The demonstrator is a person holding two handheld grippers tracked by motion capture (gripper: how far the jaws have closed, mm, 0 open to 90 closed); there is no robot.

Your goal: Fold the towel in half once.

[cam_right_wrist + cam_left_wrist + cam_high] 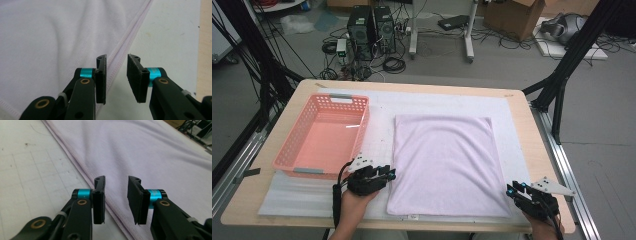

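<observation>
We look down on a light wooden table (272, 197) covered by a white mat (297, 197). Beyond it the grey floor carries two black computer towers (371, 27), loose cables and a cardboard box (517, 15), with black frame legs at either side. On the mat a pale lilac cloth (444, 165) lies flat and folded into a rectangle (its hemmed edges show doubled in both gripper views), and a pink basket (292, 145) stands just left of it, apart from the cloth.

We see the left gripper (389, 173) held low at the cloth's near left edge, its jaws parted with nothing between them; in the left gripper view that gripper (116, 197) hangs over the cloth's (150, 157) hem. The right gripper (512, 189) sits at the near right corner, likewise spread and empty; in its own view it (117, 76) straddles the hem line of the cloth (50, 45), beside the bare mat (170, 37).
</observation>
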